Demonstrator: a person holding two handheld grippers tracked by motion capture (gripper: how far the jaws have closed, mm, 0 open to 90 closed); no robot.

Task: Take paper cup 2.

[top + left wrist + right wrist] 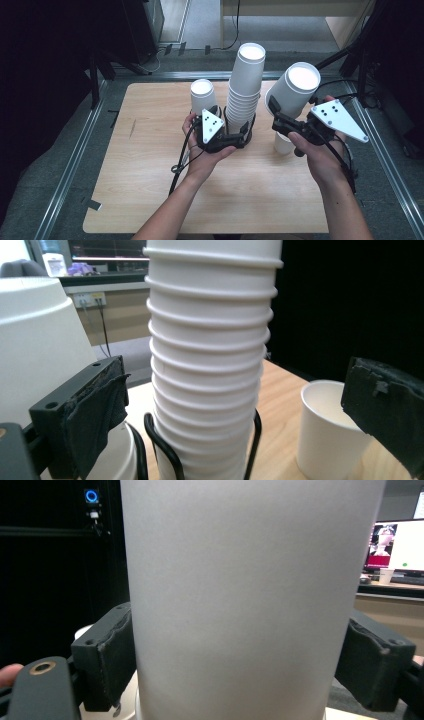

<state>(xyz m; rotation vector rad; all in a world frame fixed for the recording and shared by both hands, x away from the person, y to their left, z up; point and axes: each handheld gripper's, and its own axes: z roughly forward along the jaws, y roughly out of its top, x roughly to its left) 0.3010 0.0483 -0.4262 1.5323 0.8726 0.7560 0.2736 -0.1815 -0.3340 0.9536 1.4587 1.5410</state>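
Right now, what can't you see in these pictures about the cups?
- The held cup: the right gripper view cuts off its top and bottom.
- The tall stack: its top is cut off in the left gripper view; a wire holder hides its base.
- The small cup: the right gripper mostly hides it in the high view.

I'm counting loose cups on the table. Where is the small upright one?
In the high view the small upright cup stands on the table at the right, under the right gripper and the upside-down cup it holds, right of the tall cup stack.
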